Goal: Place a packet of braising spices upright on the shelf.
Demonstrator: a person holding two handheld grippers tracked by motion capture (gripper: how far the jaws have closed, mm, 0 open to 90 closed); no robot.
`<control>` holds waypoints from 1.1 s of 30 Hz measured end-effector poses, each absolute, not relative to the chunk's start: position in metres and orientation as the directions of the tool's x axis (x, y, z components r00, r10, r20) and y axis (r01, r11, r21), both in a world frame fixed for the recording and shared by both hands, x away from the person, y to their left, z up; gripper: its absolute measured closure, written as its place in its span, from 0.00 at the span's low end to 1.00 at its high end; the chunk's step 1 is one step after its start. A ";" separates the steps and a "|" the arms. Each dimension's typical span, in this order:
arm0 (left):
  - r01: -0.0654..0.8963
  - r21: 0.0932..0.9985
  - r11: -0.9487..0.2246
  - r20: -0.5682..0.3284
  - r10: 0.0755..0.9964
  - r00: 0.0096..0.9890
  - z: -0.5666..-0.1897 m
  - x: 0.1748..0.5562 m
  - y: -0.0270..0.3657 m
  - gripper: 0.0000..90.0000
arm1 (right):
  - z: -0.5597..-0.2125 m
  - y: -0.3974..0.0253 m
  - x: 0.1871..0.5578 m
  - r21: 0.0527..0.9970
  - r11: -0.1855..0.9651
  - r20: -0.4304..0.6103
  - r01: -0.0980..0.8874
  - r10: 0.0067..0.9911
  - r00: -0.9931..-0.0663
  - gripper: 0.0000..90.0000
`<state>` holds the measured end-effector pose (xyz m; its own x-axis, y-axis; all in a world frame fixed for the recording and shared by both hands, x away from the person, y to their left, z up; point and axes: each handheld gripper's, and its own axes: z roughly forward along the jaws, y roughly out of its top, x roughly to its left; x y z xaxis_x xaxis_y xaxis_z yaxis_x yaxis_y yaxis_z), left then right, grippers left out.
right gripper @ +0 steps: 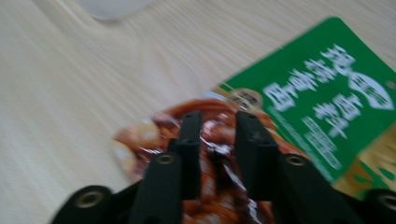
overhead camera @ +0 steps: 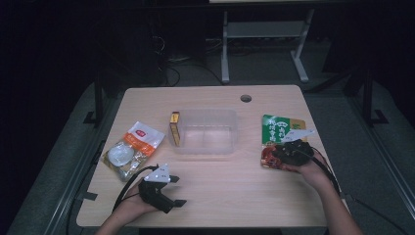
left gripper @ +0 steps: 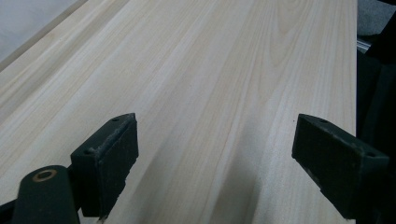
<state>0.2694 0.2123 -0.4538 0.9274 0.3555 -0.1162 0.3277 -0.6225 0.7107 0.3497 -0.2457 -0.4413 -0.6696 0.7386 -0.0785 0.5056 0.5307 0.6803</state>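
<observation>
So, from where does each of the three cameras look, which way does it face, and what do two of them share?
High view: above the person's side, facing forward and down on the table; forearms, left gripper and right gripper show.
Left gripper view: on the left gripper, facing bare wood between its wide-apart jaws.
Right gripper view: on the right gripper, jaws nearly together on the green food packet.
Shared: the high view also shows that packet.
</observation>
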 end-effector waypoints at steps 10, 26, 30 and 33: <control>0.327 0.706 -0.628 -0.116 0.354 0.928 -0.455 0.270 0.211 0.16 | -0.446 -0.283 0.365 0.661 0.505 -0.090 0.555 0.787 -0.610 1.00; 0.323 0.698 -0.640 -0.116 0.344 0.932 -0.456 0.269 0.209 0.16 | -0.460 -0.279 0.370 0.598 0.514 0.019 0.616 0.759 -0.651 1.00; 0.328 0.699 -0.635 -0.120 0.348 0.930 -0.456 0.269 0.209 0.16 | -0.459 -0.270 0.367 0.590 0.537 0.030 0.603 0.732 -0.681 1.00; 0.328 0.698 -0.636 -0.120 0.349 0.930 -0.457 0.270 0.209 0.16 | -0.460 -0.260 0.364 0.592 0.551 0.053 0.588 0.701 -0.711 1.00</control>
